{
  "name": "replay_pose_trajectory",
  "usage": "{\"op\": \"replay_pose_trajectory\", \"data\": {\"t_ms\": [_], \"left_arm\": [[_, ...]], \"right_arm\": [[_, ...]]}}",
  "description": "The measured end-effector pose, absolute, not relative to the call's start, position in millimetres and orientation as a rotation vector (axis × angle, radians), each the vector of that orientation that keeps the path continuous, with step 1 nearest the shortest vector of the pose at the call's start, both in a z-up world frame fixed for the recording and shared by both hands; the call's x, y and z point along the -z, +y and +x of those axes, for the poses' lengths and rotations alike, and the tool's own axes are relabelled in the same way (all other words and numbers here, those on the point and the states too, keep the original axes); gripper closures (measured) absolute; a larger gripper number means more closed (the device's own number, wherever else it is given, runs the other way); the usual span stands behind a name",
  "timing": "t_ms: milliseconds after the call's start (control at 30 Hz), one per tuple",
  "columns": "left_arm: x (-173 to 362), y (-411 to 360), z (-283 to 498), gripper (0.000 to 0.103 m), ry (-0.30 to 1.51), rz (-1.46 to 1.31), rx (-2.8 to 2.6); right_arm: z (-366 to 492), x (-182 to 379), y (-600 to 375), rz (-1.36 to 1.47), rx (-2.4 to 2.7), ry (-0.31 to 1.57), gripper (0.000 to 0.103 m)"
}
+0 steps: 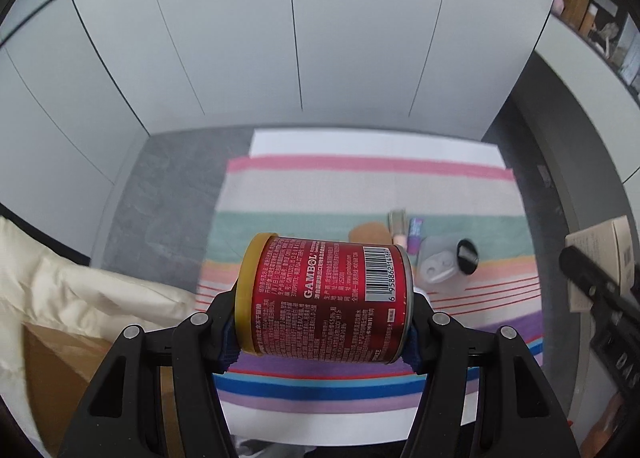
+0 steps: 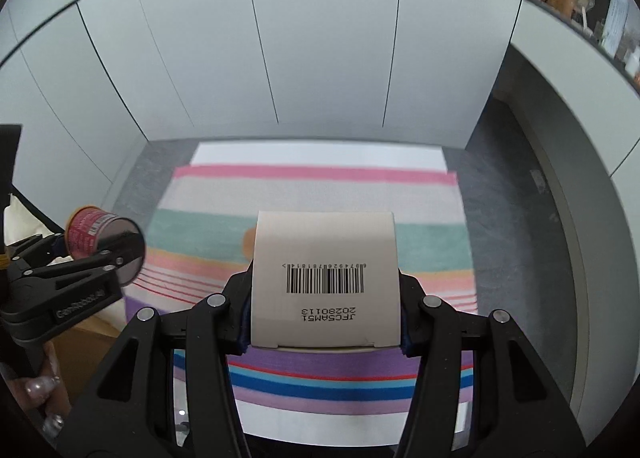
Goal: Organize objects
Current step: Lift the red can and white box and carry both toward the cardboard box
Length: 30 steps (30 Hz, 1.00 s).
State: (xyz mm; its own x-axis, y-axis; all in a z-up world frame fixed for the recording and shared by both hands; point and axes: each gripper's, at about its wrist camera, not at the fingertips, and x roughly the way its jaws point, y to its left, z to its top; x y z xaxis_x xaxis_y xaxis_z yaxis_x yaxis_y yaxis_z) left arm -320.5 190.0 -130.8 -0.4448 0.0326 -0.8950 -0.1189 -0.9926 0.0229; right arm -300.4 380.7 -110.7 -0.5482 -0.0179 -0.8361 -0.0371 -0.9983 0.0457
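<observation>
My left gripper is shut on a red can with a yellow lid; the can lies sideways between the pads, lid to the left, high above the striped cloth. In the right wrist view the same red can and left gripper show at the left edge. My right gripper is shut on a beige carton with a barcode facing the camera, also held well above the striped cloth. The carton and the right gripper's black frame appear at the right edge of the left wrist view.
On the cloth lie a brown round piece, a small brush, a purple tube and a clear container with a black-capped item. A cream bag in a cardboard box sits at left. White wall panels stand behind, grey floor around.
</observation>
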Motion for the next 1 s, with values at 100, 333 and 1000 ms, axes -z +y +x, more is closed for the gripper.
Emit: {"op": "replay_pose_trajectory", "data": {"t_ms": [100, 333, 1000], "left_arm": [[98, 184, -313, 0.041, 0.119, -1.569, -2.615], [42, 167, -297, 0.041, 0.023, -1.527, -2.632], [17, 169, -248, 0.041, 0.130, -1.459, -2.680]], "right_arm": [[-296, 72, 378, -1.428, -2.783, 0.036, 0.049], [-282, -3, 367, -1.313, -2.859, -0.047, 0.049], [-243, -27, 375, -1.296, -2.878, -0.005, 0.049]]}}
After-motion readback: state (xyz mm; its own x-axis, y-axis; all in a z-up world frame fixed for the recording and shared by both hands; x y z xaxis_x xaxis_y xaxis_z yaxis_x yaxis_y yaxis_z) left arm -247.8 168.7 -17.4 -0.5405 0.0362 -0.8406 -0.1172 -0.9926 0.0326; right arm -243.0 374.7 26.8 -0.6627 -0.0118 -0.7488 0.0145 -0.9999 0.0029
